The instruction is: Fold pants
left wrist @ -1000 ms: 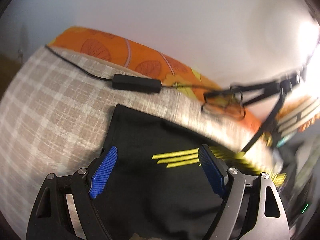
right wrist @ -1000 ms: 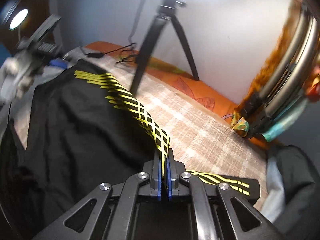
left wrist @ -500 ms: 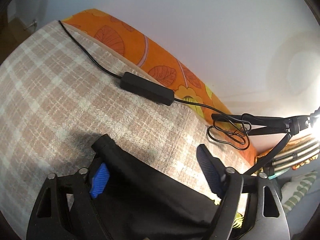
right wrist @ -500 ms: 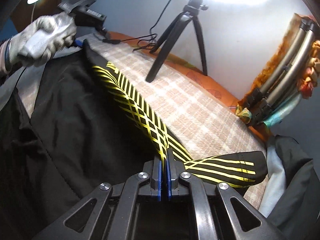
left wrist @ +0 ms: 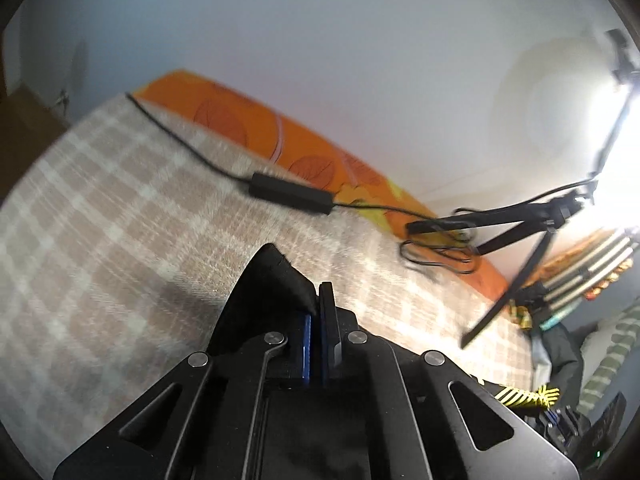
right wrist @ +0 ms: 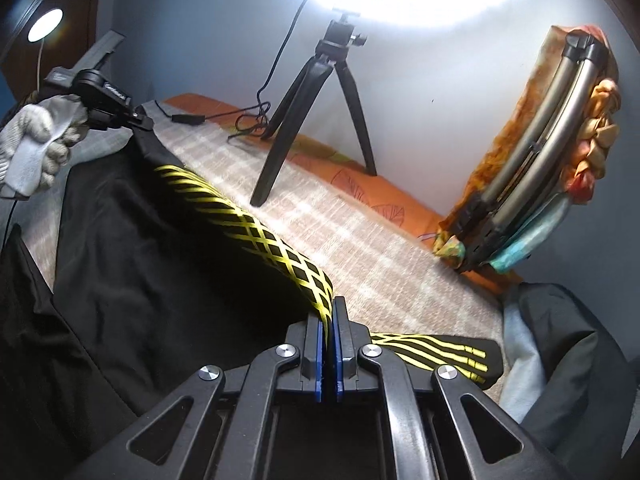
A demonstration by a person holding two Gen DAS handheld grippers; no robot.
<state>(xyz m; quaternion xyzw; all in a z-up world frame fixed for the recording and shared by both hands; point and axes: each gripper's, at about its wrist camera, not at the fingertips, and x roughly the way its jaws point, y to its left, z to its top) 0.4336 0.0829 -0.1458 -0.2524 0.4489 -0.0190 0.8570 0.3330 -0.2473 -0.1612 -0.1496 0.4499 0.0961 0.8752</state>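
The pants (right wrist: 132, 264) are pinched at one black corner by the left gripper (left wrist: 316, 320) and along the yellow-striped edge by the right gripper (right wrist: 328, 320); beyond both jaws lies what appears, through blur, to be a plaid blanket (left wrist: 112, 216).

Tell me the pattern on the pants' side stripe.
Yellow criss-crossing lines on black pants; stripe shows best in the right wrist view.

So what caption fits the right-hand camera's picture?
Right gripper pinching black pants along their yellow-striped edge above a checked blanket.
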